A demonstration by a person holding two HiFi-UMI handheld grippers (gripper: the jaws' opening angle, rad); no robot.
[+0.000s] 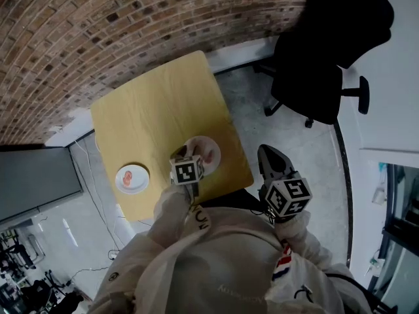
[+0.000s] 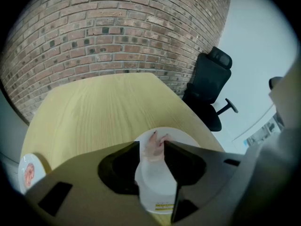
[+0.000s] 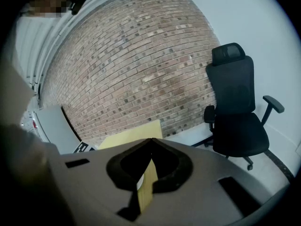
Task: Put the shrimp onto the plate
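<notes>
A pale pink shrimp [image 2: 154,149] sits between the jaws of my left gripper [image 2: 151,145], touching both inner faces, just over a white plate [image 2: 179,136]. In the head view that plate [image 1: 208,142] lies near the front right edge of the yellow wooden table [image 1: 163,103], with the left gripper [image 1: 181,154] pointing steeply down at its near side. My right gripper [image 1: 267,154] hangs off the table's right side above the floor. Its jaws meet at the tips in the right gripper view [image 3: 150,141], holding nothing.
A second small white plate [image 1: 133,178] with an orange-red piece on it lies at the table's front left, also seen low at the left [image 2: 29,173]. A black office chair [image 1: 327,64] stands on the floor to the right. A brick wall runs behind the table.
</notes>
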